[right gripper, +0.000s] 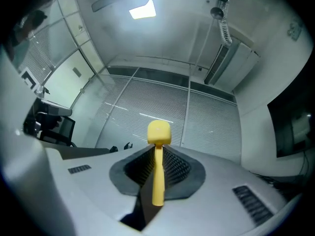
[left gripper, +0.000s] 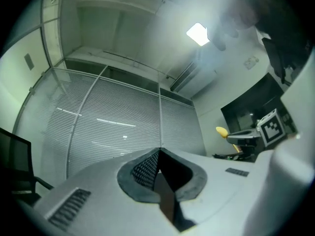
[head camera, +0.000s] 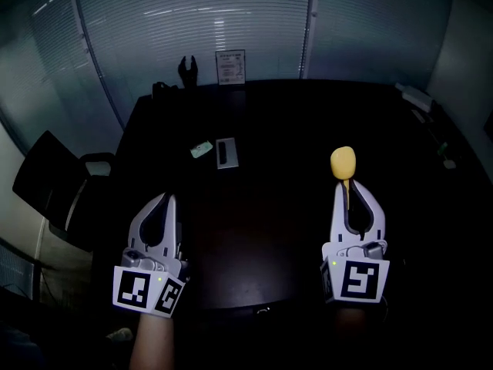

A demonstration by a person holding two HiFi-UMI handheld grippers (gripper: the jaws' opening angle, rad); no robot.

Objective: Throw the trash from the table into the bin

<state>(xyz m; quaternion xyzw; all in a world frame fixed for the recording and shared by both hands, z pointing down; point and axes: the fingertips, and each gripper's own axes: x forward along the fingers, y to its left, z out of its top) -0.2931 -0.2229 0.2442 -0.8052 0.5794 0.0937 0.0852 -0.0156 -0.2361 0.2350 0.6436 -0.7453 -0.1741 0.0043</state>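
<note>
My right gripper [head camera: 347,189] is shut on the handle of a yellow plastic spoon [head camera: 343,163], whose bowl sticks out past the fingertips above the dark table [head camera: 285,129]. In the right gripper view the spoon [right gripper: 158,132] stands upright between the ribbed pads [right gripper: 173,167]. At the lower left of the head view my left gripper [head camera: 166,200] is held over the table's near edge, its jaws together with nothing between them. A small pale wrapper [head camera: 202,149] and a flat grey rectangular piece [head camera: 226,153] lie side by side on the table further back. No bin is in view.
A small sign stand [head camera: 230,67] and a black object [head camera: 187,72] sit at the table's far edge before a glass wall with blinds. A black chair [head camera: 46,179] stands to the left. Pale items [head camera: 416,97] lie at the far right corner.
</note>
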